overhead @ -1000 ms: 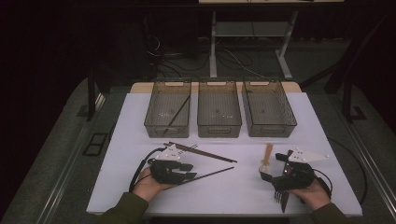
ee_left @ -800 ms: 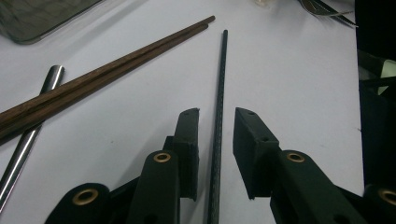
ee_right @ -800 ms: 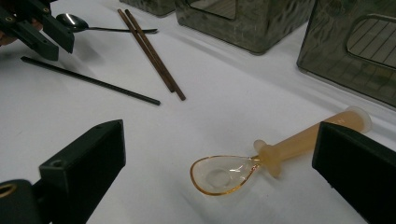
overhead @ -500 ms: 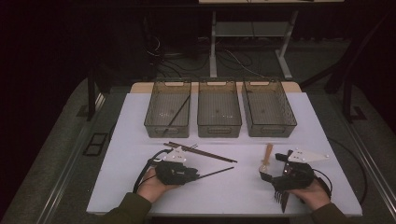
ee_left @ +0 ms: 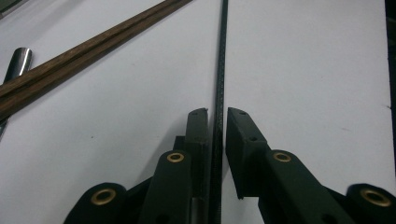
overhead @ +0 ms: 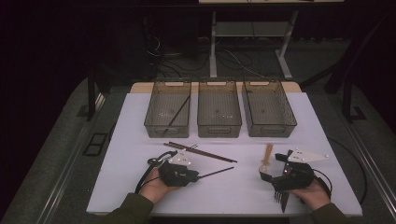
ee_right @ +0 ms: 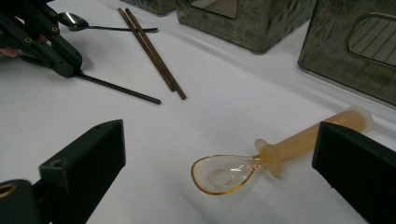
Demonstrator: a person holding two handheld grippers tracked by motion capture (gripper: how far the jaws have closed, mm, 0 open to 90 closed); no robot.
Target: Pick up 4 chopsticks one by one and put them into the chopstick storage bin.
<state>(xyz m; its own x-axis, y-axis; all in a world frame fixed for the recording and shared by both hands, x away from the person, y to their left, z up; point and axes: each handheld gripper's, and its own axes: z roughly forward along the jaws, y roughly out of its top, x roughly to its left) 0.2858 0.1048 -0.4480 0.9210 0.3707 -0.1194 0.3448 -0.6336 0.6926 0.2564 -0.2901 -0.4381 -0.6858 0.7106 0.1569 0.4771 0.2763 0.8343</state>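
Chopsticks first: I see a dark wooden pair (overhead: 201, 151) lying side by side on the white tabletop (overhead: 116, 177), slanting across its middle just short of the three bins. My left hand-held gripper (ee_left: 217, 126) sits near the front edge, left of centre, its jaws drawn narrow around a thin black rod (ee_left: 220, 70) — one jaw looks pressed to it, the other shows a sliver of gap, so I read it as closed on the rod. From above, that rod (overhead: 215, 172) runs out from the gripper toward the middle of the tabletop. A metal spoon (ee_right: 74, 21) lies just beyond the left gripper, near the chopsticks' left end.

My right hand-held gripper (ee_right: 219, 158) rests near the front right corner, jaws spread wide and holding nothing. Between them, flat on the tabletop, lies an amber plastic spoon (ee_right: 261, 161), bowl toward the camera, handle pointing toward the bins.

Three clear grey bins stand in a row along the far edge: the left bin (overhead: 167, 114) holds a dark stick leaning across it — the middle bin (overhead: 219, 112) and right bin (overhead: 268, 109) sit just beside it.
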